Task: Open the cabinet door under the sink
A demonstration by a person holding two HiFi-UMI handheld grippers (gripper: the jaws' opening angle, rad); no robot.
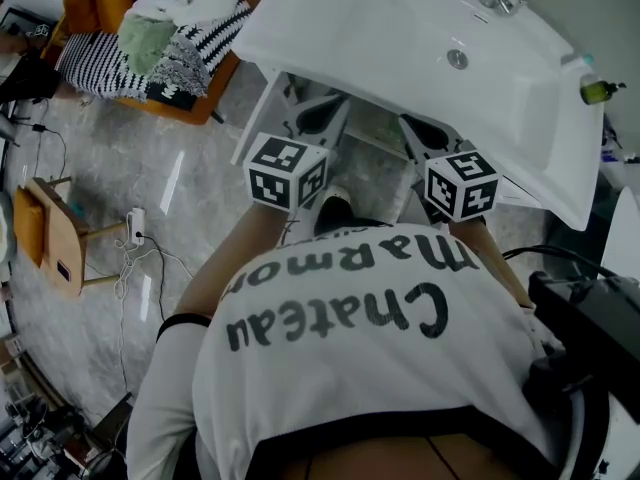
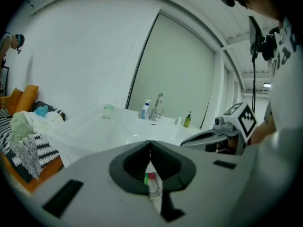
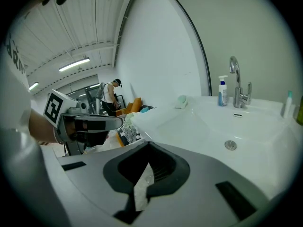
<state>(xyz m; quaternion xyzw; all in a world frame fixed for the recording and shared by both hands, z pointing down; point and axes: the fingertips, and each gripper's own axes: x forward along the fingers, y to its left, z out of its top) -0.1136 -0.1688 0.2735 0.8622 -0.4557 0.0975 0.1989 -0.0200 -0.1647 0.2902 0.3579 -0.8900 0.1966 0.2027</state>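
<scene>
The white sink (image 1: 400, 58) fills the top of the head view, with the white cabinet (image 1: 262, 118) under its near edge mostly hidden by the basin. Both grippers are held up just in front of the sink, side by side. My left gripper (image 1: 318, 118) (image 2: 150, 144) has its jaws shut with nothing between them. My right gripper (image 1: 425, 133) (image 3: 148, 148) is also shut and holds nothing. Each gripper view looks over the basin top; I cannot see the cabinet door's handle in either. The right gripper's marker cube (image 2: 244, 119) shows in the left gripper view.
A chrome tap (image 3: 239, 86), a spray bottle (image 3: 222, 91) and a green bottle (image 1: 600, 90) stand on the basin rim. An orange chair piled with laundry (image 1: 165, 38) is at the left, with a wooden stool (image 1: 55, 233) and cables on the marble floor. A person (image 3: 111, 93) stands far back.
</scene>
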